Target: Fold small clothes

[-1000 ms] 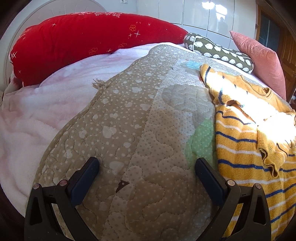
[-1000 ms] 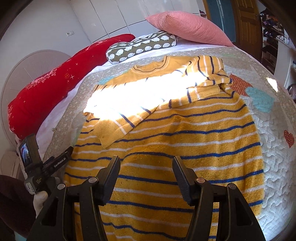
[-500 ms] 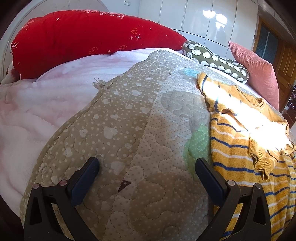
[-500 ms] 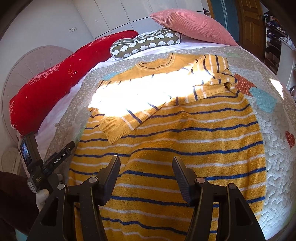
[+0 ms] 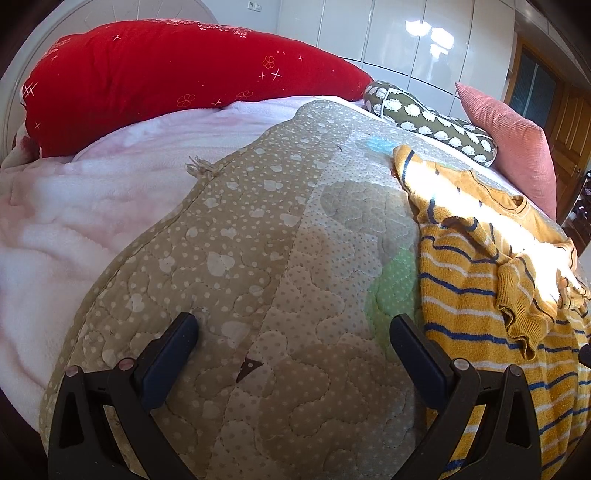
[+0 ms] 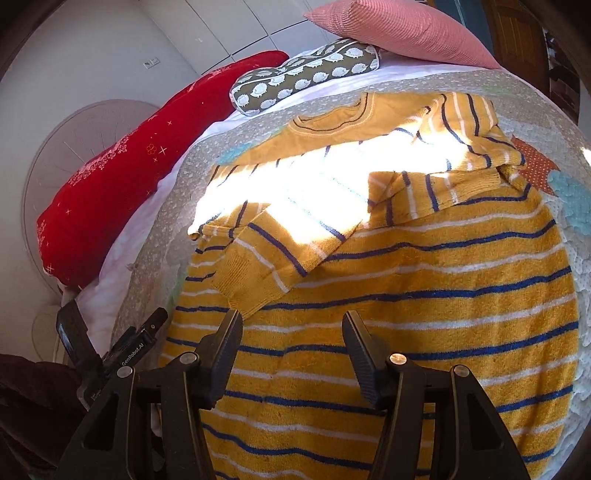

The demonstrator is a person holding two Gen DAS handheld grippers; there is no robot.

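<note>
A yellow sweater (image 6: 424,280) with blue and white stripes lies flat on the quilt, neck toward the pillows, both sleeves folded across its chest. My right gripper (image 6: 291,328) is open and empty, just above the sweater's lower part. The sweater also shows at the right edge of the left wrist view (image 5: 491,295). My left gripper (image 5: 293,332) is open and empty over the bare quilt (image 5: 258,258), to the left of the sweater. The left gripper's body shows in the right wrist view (image 6: 122,354) at the lower left.
A long red pillow (image 5: 177,77), a hedgehog-print bolster (image 6: 306,77) and a pink cushion (image 6: 399,29) lie along the head of the bed. A pink fleece blanket (image 5: 74,221) covers the left side. White wardrobes and a wooden door stand behind.
Both grippers have drawn slightly back toward the foot of the bed, still open. The sweater has not moved.
</note>
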